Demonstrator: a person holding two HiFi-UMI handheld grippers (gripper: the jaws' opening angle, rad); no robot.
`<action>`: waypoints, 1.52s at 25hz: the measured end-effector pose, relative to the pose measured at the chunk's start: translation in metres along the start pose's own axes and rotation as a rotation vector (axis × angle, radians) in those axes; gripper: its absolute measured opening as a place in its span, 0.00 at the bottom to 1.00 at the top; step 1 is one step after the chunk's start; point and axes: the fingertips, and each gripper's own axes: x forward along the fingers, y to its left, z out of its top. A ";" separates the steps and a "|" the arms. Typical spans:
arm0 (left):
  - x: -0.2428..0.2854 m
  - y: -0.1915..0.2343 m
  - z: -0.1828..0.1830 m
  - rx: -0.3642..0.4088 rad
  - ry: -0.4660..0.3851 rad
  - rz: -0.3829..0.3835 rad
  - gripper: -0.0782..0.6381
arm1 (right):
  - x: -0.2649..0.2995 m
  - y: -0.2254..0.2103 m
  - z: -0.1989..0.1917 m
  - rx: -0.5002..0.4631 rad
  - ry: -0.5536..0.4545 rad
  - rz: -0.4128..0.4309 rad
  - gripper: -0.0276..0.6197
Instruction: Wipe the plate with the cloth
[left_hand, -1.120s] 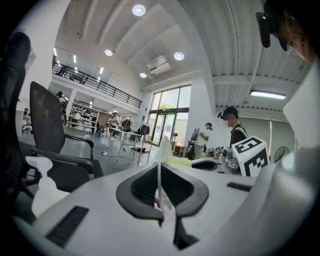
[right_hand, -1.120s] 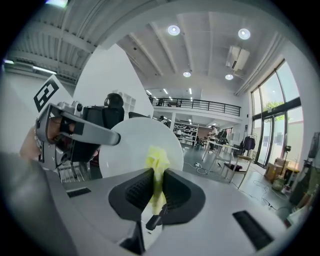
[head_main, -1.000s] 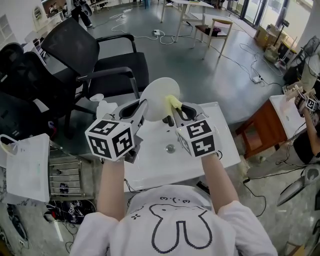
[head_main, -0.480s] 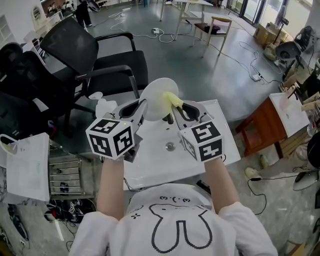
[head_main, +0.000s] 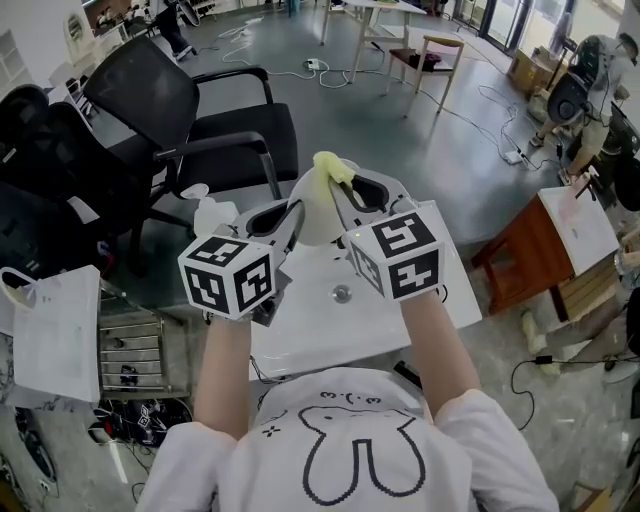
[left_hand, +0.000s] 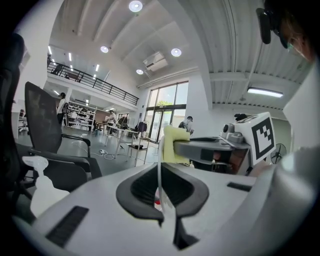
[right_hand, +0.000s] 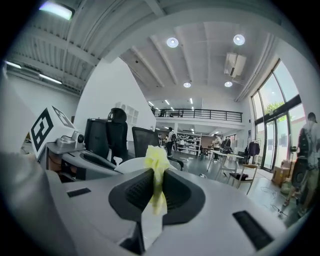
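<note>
Both tools loaded.
Left tool (head_main: 292, 212) clamps plate (head_main: 312, 218) rim; right tool (head_main: 345, 195) pinches yellow cloth (head_main: 330, 168) at plate's top edge.

I raised my right hand-held gripper (head_main: 345, 188), carrying the yellow cloth (head_main: 329, 167) from the plate's (head_main: 318, 222) right side up to its top edge.
</note>
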 end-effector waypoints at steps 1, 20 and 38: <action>0.000 0.000 0.000 0.001 0.001 0.000 0.13 | 0.001 0.000 -0.001 0.000 0.005 0.000 0.12; -0.001 0.005 -0.002 0.019 0.010 0.014 0.13 | -0.004 0.030 -0.122 0.070 0.284 0.058 0.12; 0.006 0.007 -0.013 0.039 0.038 0.006 0.13 | -0.004 0.020 -0.030 0.196 -0.003 0.094 0.12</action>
